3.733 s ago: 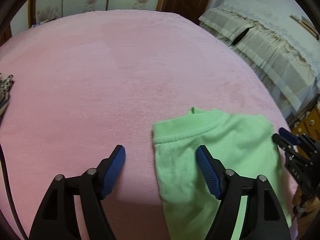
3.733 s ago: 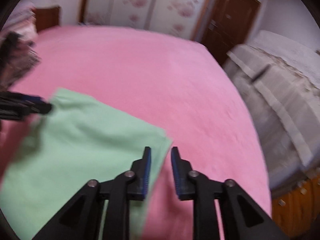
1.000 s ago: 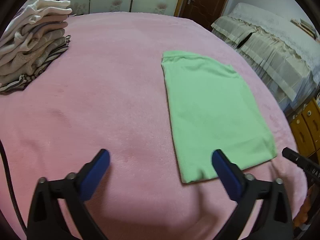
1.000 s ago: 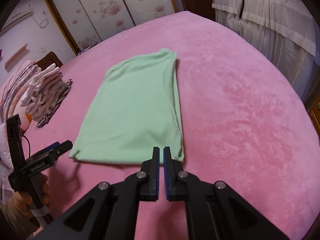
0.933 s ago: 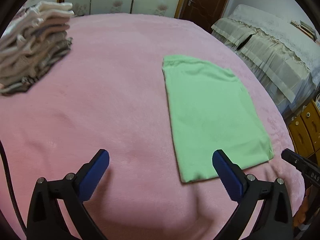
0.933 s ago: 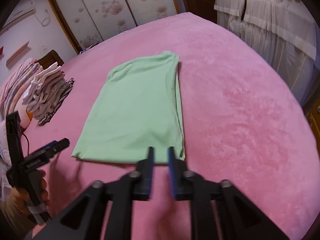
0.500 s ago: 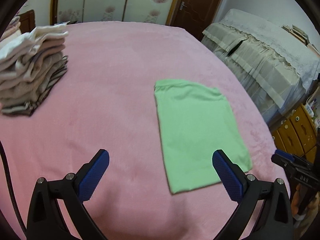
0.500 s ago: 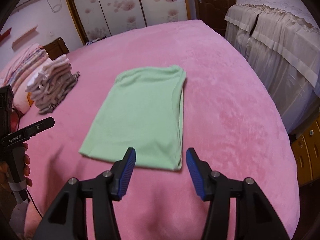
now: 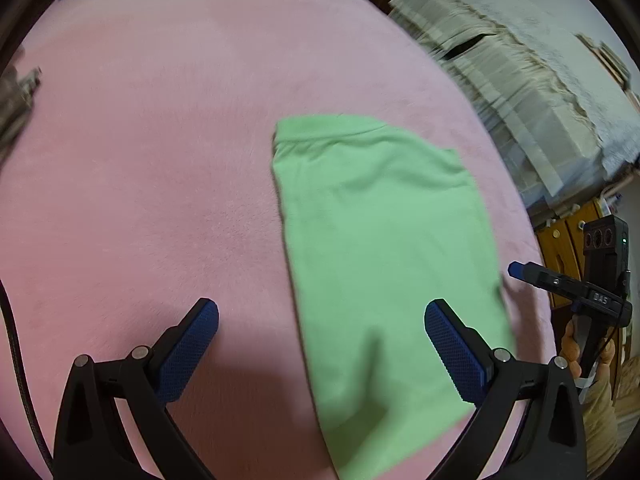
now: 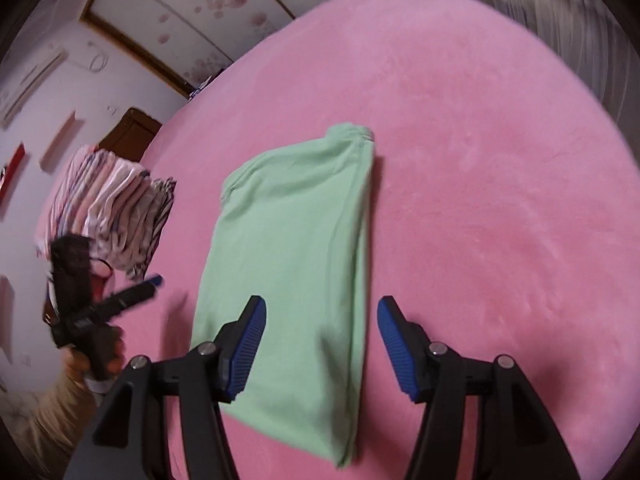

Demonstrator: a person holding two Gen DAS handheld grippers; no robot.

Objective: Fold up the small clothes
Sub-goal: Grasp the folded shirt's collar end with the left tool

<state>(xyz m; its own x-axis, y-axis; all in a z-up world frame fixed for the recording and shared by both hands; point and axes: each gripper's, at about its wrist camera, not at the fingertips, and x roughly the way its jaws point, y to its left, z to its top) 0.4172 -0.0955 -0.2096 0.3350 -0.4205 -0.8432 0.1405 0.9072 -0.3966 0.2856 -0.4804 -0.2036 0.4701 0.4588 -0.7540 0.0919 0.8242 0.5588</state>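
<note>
We had both hand-held grippers low over the near end of the shirt (image 9: 384,248), which lay flat on the pink bed (image 9: 152,168), already folded into a long narrow strip. Nearest to us, the left gripper (image 9: 320,354) had its jaws spread wide and touched nothing; the shirt's near left corner lay between its pads, with the left long edge running forward from there and the right pad (image 9: 452,352) over the cloth. The right gripper (image 10: 320,346) was opening, its pads clear of the fabric, with the shirt's near right corner and the thick folded edge lying under and between them. In each wrist view the other gripper showed at the side, beside the strip and near its near end. The strip's long axis ran straight away from us, from the hem under the jaws to the collar (image 10: 352,132) at the far end, so it lay ahead of both grippers, neither clearly nearer than the other. We judged that the next fold would carry the near end forward over the far one, each gripper taking its own corner. Beyond and to the left sat a stack (image 10: 116,216) of folded clothes, well apart from the shirt. Farthest off were wardrobe doors (image 10: 208,8) and a draped cover (image 9: 532,80) off the bed's right side.
</note>
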